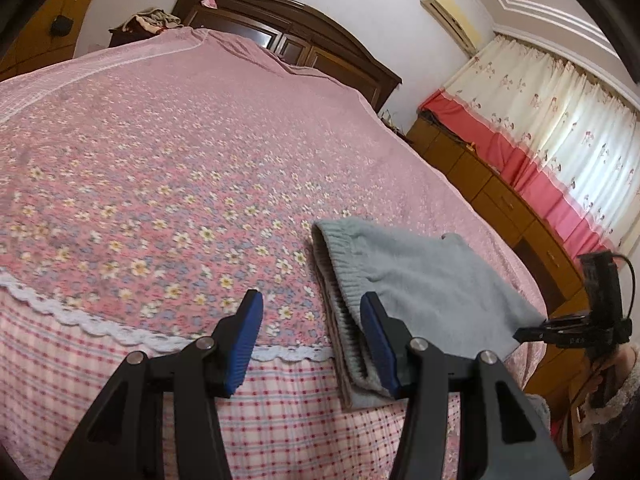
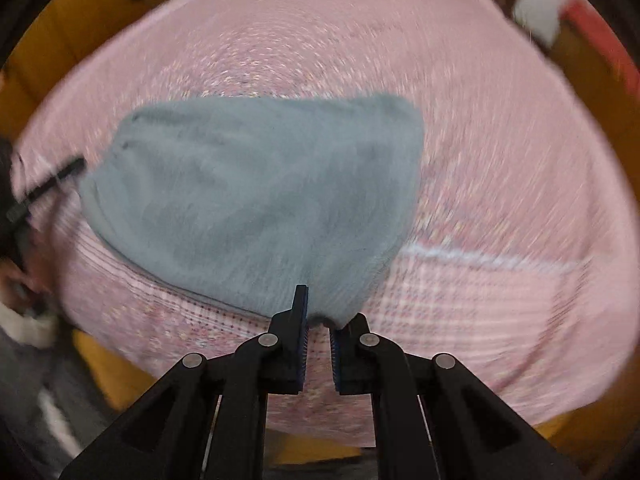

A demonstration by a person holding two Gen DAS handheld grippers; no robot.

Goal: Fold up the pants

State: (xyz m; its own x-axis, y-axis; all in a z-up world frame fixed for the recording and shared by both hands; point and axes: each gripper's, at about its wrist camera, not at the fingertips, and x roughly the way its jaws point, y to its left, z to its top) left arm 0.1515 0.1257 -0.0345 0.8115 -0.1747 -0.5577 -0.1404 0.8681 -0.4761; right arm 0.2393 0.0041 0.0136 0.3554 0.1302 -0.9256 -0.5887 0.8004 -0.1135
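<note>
pants: folded grey fleece pants (image 1: 416, 280) lie at the near edge of the pink floral-quilted bed (image 1: 168, 168) | left gripper (image 1: 312, 332): jaws spread, holding nothing, beside ribbed waistband | right gripper (image 2: 318, 344): jaws slightly parted, just short of the pants' hem, view blurred

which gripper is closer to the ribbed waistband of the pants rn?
Left. The left gripper hangs open just off the bed edge, one finger right beside the ribbed waistband. The right gripper is at the pants' opposite edge, jaws slightly apart, nothing between them.
</note>
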